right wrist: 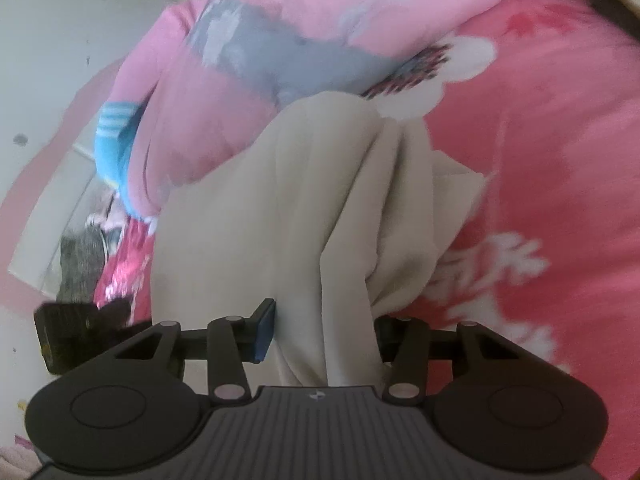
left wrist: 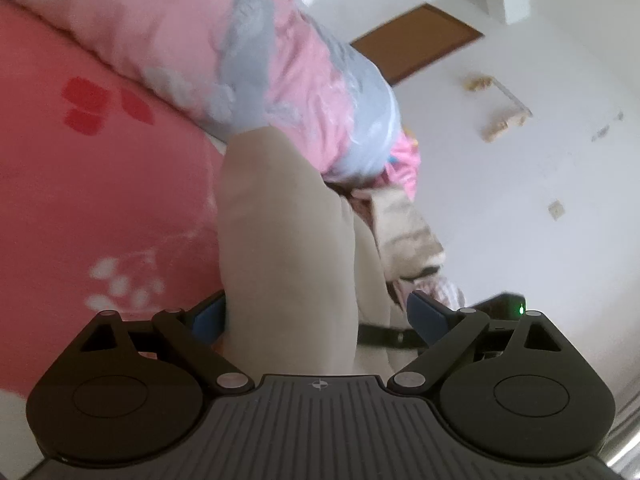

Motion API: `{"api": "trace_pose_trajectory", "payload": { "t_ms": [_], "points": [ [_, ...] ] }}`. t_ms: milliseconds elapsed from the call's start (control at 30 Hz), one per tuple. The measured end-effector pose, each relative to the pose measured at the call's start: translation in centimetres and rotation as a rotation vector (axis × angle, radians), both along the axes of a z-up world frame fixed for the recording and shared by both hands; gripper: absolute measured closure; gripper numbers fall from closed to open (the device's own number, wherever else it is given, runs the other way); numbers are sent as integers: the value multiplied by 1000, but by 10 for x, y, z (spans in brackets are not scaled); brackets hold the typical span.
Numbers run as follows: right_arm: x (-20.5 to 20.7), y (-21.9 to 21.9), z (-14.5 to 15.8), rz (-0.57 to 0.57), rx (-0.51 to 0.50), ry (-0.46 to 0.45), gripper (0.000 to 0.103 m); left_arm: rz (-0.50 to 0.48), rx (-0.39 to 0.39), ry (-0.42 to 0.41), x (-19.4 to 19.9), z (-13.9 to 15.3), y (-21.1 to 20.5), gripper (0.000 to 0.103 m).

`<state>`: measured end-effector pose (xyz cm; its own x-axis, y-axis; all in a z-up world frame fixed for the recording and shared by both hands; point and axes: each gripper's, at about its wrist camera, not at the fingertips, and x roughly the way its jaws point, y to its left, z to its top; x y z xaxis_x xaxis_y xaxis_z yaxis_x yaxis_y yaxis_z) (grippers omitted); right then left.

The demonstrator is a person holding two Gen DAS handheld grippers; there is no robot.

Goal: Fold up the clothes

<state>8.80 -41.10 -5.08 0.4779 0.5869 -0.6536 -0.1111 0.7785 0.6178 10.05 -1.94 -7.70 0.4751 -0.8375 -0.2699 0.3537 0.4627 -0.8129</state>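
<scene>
A beige garment (left wrist: 280, 240) lies bunched on the pink flowered bedsheet (left wrist: 100, 200). In the left wrist view it runs up between the fingers of my left gripper (left wrist: 316, 316). The jaws stand wide; the left blue pad (left wrist: 210, 316) is at the cloth's edge and the right pad (left wrist: 424, 316) is a little apart from it. In the right wrist view the beige garment (right wrist: 280, 200) is gathered into folds, and my right gripper (right wrist: 324, 336) is shut on the bunch. Its left pad (right wrist: 265, 334) presses the cloth and its right fingertip is hidden behind the cloth. The bedsheet (right wrist: 560, 160) lies to the right.
A rolled pink and grey quilt (left wrist: 248, 60) (right wrist: 260, 40) lies just beyond the garment. More crumpled clothes (left wrist: 404, 216) are heaped at the bed's edge, with white floor (left wrist: 520, 160) past them. A blue striped cloth (right wrist: 116, 136) and a dark object (right wrist: 68, 332) are on the left.
</scene>
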Motion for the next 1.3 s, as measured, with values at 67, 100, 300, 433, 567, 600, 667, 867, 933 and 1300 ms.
{"api": "trace_pose_trajectory", "payload": {
  "t_ms": [67,100,300,433,567,600,667,867,933,1300],
  "points": [
    [2,12,0,14,12,9,54,16,11,0,-2,4,14,10],
    [3,19,1,21,18,13,54,24,16,0,-3,6,21,10],
    [3,74,3,160,63,22,54,112,86,-18,-15,16,73,8],
    [3,98,-8,210,8,-9,52,141,160,60,-10,-5,82,9],
    [-4,80,-6,166,20,-17,44,169,160,-14,-18,3,91,7],
    [-7,74,-3,153,21,-20,44,180,155,-27,-20,6,94,7],
    [-18,57,8,107,-18,-53,43,205,154,-46,-24,9,101,7],
    [-47,9,35,-69,-63,-187,37,253,173,-122,-33,23,111,7],
    [-47,15,47,-67,-104,-276,37,248,188,-163,-37,33,103,7],
    [17,15,7,-137,110,-131,37,41,296,-301,-46,49,9,7]
  ]
}}
